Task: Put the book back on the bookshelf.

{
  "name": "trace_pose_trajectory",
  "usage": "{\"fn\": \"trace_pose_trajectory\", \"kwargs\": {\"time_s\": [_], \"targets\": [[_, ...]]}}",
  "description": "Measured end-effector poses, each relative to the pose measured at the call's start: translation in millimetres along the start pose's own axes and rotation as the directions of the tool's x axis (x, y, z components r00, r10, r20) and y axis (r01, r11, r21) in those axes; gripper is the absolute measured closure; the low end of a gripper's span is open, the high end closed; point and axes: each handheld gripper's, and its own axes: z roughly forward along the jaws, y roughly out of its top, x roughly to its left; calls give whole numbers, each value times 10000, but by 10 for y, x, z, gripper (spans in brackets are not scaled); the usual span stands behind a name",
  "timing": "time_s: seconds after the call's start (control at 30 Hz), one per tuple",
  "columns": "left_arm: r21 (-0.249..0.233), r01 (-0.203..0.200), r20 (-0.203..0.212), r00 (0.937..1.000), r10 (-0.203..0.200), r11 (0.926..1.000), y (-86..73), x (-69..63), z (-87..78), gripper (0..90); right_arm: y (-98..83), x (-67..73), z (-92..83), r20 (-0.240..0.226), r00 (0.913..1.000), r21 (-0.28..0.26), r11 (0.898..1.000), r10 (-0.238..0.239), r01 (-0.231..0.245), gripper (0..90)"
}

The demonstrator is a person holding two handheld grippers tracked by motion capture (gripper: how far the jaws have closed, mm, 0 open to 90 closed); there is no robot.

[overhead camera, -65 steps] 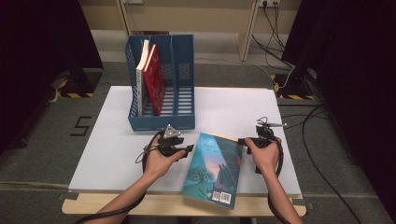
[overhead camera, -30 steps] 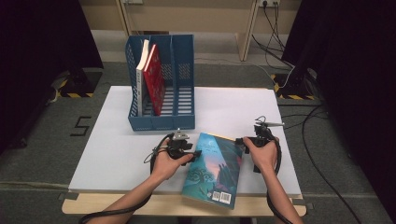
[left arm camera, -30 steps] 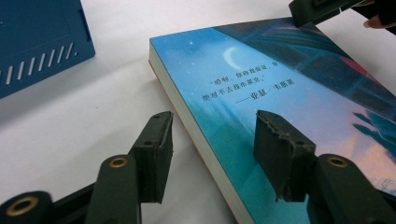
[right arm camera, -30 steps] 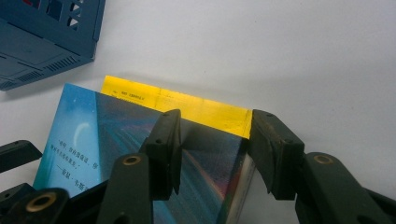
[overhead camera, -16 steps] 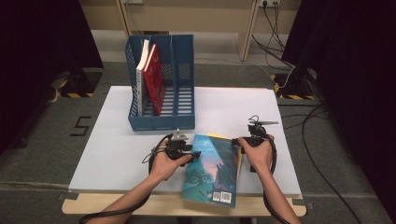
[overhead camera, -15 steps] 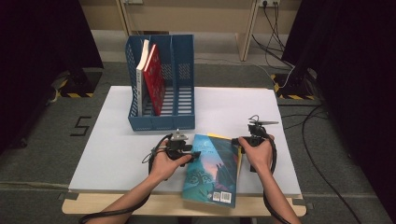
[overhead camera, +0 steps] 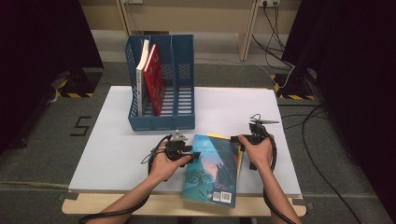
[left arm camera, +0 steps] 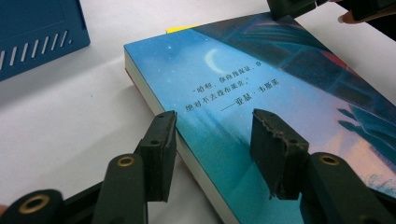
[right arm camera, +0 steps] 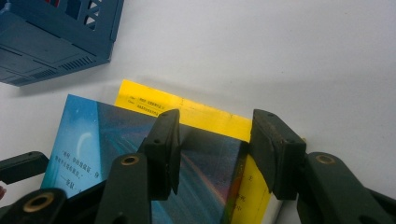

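Matte white table (overhead camera: 116, 154) bears glossy rectangular blue book (overhead camera: 212, 170).

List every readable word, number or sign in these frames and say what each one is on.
"5": dark marking on the floor left of the table.
"——亚瑟·韦斯莱": attribution line under the crescent moon on the blue book; the two quote lines above it are too blurred to read with certainty.
Barcode on the blue book's near corner, digits too small to read.
Small print on the yellow book beneath it: too small to read.
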Motion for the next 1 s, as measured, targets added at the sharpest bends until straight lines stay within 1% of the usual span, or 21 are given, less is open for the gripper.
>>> {"fn": "trace_pose_trajectory", "kwargs": {"time_s": [0.2, 0.37, 0.43, 0.47, 0.57, 0.6, 0.67, 0.73, 0.77, 0.8, 0.87, 1.0], "targets": [[65, 34, 22, 10000, -34, 10000, 3, 6, 2, 510, 2, -4, 3, -88, 9999, 18, 10000, 67, -67, 537], [-43, 61, -39, 10000, -61, 10000, -14, -2, 2, 512, -9, 4, -1, -42, 9998, -44, 9998, 208, -208, 543], [-47, 89, -52, 9999, -89, 9999, -18, -5, 0, 514, -6, 11, -14, -22, 9993, 88, 9993, 360, -360, 547], [-58, 104, -57, 9999, -104, 9999, -20, -6, 0, 514, -7, 1, -19, -22, 9994, 148, 9993, 352, -352, 552], [-131, 183, -89, 9998, -184, 9997, -30, -12, 0, 516, -10, -9, -42, -131, 9981, 401, 9974, 600, -594, 570], [-148, 185, -121, 9998, -187, 9997, -32, -16, 0, 517, -16, -19, -48, -137, 9982, 471, 9973, 579, -571, 576], [-150, 146, -131, 9998, -148, 9998, -34, -20, -1, 517, -24, -30, -56, -293, 9966, 578, 9955, 768, -750, 580], [-167, 177, -75, 9998, -178, 9997, -35, -11, -1, 518, -25, -65, -53, -487, 9959, 562, 9957, 760, -732, 582], [-171, 197, -66, 9998, -198, 9997, -36, -8, -1, 519, -16, -68, -55, -525, 9954, 644, 9950, 804, -769, 580], [-163, 162, -75, 9998, -163, 9997, -38, -7, -3, 518, -11, -69, -54, -552, 9953, 668, 9949, 799, -761, 573], [-193, 133, -127, 9998, -135, 9997, -41, -16, -4, 518, -2, -75, -50, -580, 9965, 635, 9963, 608, -571, 564], [-202, 202, -64, 9998, -204, 9996, -41, -9, -3, 518, 21, -52, -26, -420, 9985, 393, 9987, 345, -329, 543]]}}
